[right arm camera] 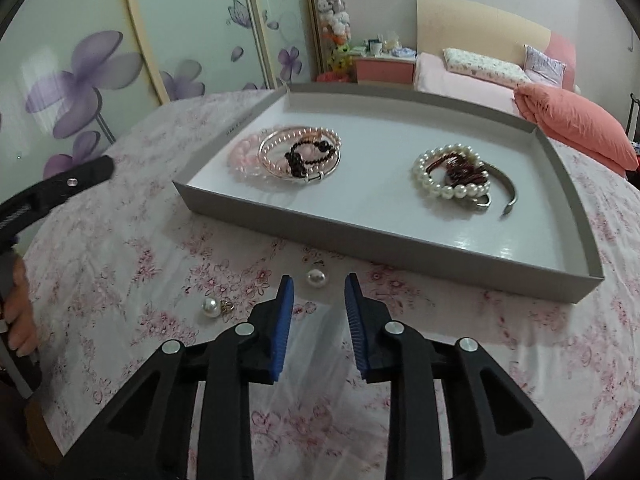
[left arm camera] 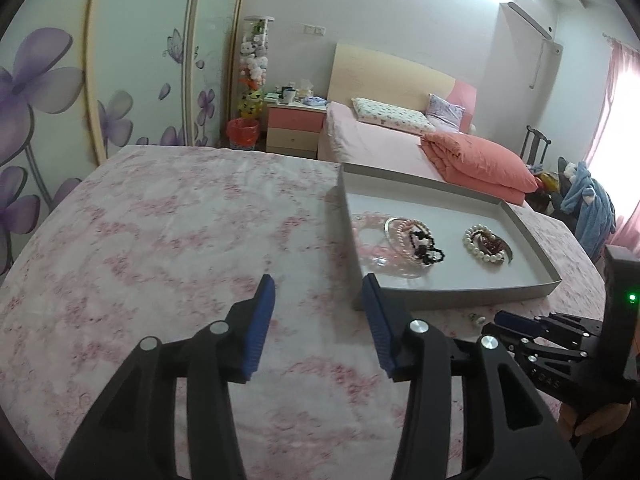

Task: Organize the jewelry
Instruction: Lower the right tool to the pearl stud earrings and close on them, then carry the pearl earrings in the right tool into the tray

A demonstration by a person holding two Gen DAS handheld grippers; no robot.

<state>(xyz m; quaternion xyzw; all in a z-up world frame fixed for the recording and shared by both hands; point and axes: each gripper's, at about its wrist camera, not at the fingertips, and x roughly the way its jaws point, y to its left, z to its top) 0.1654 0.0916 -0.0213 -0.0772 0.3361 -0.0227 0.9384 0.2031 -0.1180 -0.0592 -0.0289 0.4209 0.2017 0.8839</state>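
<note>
A shallow grey tray (right arm camera: 400, 258) lies on the flowered tablecloth. In it are a pile of pink and pearl bracelets with a black one (right arm camera: 296, 156) and a pile of white pearl and dark red pieces (right arm camera: 452, 178). My right gripper (right arm camera: 319, 280) is open low over the cloth in front of the tray. A loose pearl earring (right arm camera: 316, 278) lies between its fingertips, and the pads do not press on it. A second pearl earring (right arm camera: 211, 306) lies to the left. My left gripper (left arm camera: 318, 280) is open and empty by the tray's (left arm camera: 460, 291) left near corner.
A pink bed (left arm camera: 384, 140) with pillows and an orange quilt stands beyond the table, with a nightstand (left arm camera: 294, 126) beside it. Flowered wardrobe doors (left arm camera: 48, 92) fill the left. A person's hand (right arm camera: 20, 312) holds the left gripper's handle.
</note>
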